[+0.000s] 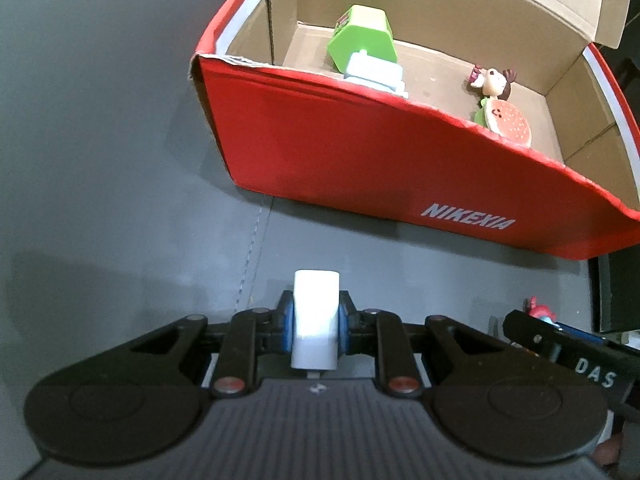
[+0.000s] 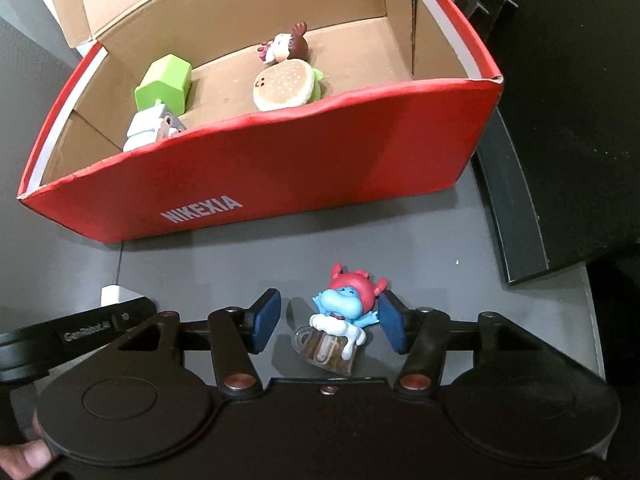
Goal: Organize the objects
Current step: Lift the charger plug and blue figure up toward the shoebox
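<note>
Judging by its look, the small blue plastic figurine with a red cap and a clear brown mug should be light, rigid and a little slick, with thin arms and a mug that could snag, so the rounded head and body seem the safest place to pinch. It lies on its back on the dark grey table, between the spread blue pads of the right gripper; the pad at 3 o'clock looks to be just at its arm, the pad at 9 o'clock stands apart. The left gripper is pinching a white rectangular plastic block, probably light and hard. The open red cardboard shoebox sits toward 12 o'clock from both grippers, already holding a green house-shaped block, a burger-shaped toy and other figures.
</note>
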### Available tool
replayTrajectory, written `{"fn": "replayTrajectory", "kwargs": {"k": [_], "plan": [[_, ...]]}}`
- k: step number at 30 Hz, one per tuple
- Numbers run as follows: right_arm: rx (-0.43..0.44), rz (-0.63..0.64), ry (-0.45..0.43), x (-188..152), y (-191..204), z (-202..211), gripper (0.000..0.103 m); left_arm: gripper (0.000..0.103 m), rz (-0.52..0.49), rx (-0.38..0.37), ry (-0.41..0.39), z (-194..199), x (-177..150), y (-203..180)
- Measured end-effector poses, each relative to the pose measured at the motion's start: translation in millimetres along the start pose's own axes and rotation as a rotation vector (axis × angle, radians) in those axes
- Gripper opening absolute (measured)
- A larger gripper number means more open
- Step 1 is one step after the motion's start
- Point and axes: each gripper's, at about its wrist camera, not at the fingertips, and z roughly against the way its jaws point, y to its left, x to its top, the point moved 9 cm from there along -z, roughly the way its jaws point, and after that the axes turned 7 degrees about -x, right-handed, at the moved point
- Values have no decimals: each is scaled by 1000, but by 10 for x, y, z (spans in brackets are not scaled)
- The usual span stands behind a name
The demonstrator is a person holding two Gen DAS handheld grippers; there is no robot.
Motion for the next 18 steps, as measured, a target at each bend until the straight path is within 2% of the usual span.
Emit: {"fn": "replayTrajectory", "kwargs": {"k": [1,3,4,8,18], "plan": [[-6,11,-3,0,10,-4,54,20,-1,-2,-2,8,6,-2],[-22,35,-13,0,26,-5,46,20,-3,-8,-3,26,10,-10],[-27,45,-18,2,29,-4,35,20,-4,-11,-3,39,6,-17],[1,32,-10,6,38,16,32,20,-15,-14,-5,82,8,-38],[47,7,-56,96,113,222,32,20,-40,-28,-41,258,67,-84]]}}
